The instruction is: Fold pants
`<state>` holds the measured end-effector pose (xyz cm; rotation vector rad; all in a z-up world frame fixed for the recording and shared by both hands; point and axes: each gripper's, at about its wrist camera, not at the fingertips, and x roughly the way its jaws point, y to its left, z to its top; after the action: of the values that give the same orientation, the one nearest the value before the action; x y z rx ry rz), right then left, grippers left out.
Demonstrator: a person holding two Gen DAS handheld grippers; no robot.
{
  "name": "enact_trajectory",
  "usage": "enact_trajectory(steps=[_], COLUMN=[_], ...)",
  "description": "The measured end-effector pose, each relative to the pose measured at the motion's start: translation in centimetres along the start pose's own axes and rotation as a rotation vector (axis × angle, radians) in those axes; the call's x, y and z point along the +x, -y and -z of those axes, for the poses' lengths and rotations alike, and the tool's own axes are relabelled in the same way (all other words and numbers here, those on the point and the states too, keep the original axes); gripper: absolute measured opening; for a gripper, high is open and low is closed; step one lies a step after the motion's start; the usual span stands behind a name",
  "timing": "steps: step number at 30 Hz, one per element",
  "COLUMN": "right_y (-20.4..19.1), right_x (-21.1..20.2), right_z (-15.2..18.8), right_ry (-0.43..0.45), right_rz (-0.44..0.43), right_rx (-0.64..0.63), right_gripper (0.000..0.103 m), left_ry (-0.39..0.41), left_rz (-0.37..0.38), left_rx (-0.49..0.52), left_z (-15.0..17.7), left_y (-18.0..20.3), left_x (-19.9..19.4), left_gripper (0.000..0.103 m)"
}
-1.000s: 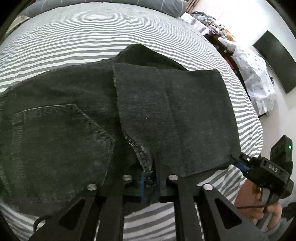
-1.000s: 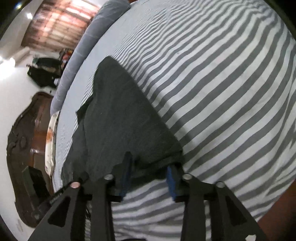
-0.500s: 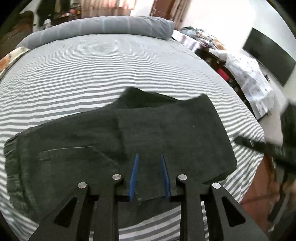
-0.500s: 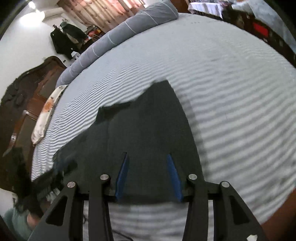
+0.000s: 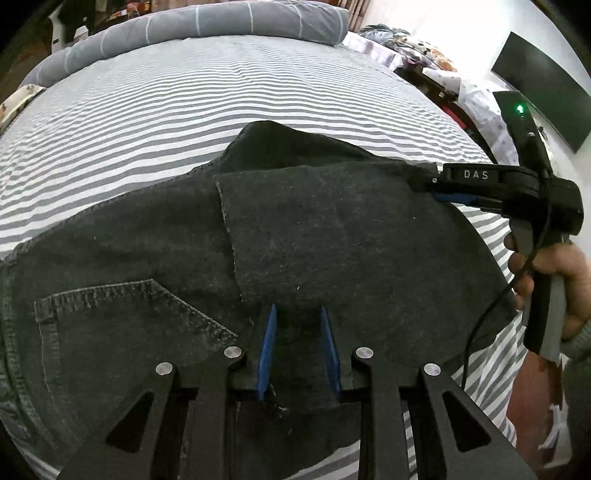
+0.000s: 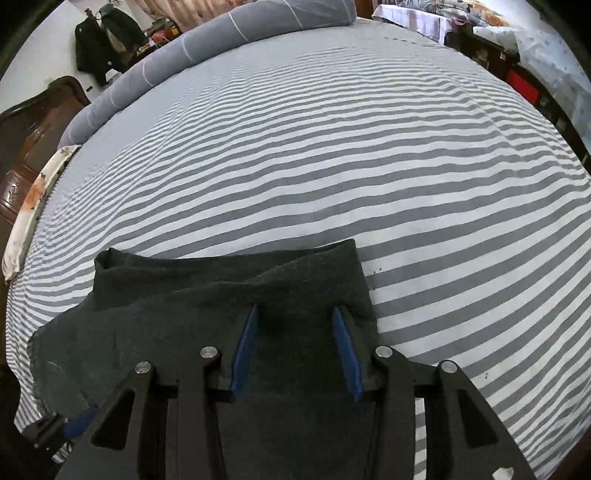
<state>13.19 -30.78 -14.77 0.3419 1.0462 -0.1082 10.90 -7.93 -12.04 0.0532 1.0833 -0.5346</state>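
Dark grey denim pants (image 5: pixel 332 240) lie folded on the striped bed, a back pocket (image 5: pixel 122 325) showing at the near left and a leg panel doubled over the top. My left gripper (image 5: pixel 297 314) hovers open over the pants' near edge, its blue pads apart with cloth lying below them, not pinched. In the right wrist view the pants (image 6: pixel 192 314) fill the lower left. My right gripper (image 6: pixel 293 314) stands open above their far right corner. From the left wrist view the right gripper (image 5: pixel 428 182) reaches in from the right, a hand (image 5: pixel 546 273) on its grip.
Grey-and-white striped bedding (image 6: pixel 332 155) stretches away beyond the pants. A long grey bolster (image 5: pixel 207 26) lies along the head of the bed. A dark wooden bed frame (image 6: pixel 26 125) stands at left; cluttered furniture (image 5: pixel 476 96) and a dark screen (image 5: pixel 535 88) are at right.
My left gripper has let go of the pants' seam edge and now stands open. The right gripper has swung from the near right corner to the far right corner.
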Motion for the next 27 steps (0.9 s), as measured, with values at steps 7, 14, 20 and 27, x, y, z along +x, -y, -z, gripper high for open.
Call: enact_trajectory(steps=[7,14,20,27], right_y=[0.3,1.2,1.5,1.1], right_x=[-3.4,-6.9,-6.4,-6.2], right_z=[3.6,10.5,13.8,13.3], right_ry=[-0.018,-0.052,-0.079,-0.093], right_rz=[-0.015,-0.03,-0.041,-0.032], right_rx=[-0.031,-0.033,0.018,0.013], right_gripper=[0.039,0.039,0.04,0.051], left_ry=[-0.008,-0.02,-0.014,-0.017], left_rz=[0.004,-0.021,-0.039,-0.007], left_rx=[0.003,0.062,0.07,0.049], left_z=[0.1,3.2,4.0,3.7], left_y=[0.3,0.2,0.4,0.1], left_x=[-0.5,-1.5,-1.6,-2.5], left_gripper=[0.026,0.026,0.029,0.032])
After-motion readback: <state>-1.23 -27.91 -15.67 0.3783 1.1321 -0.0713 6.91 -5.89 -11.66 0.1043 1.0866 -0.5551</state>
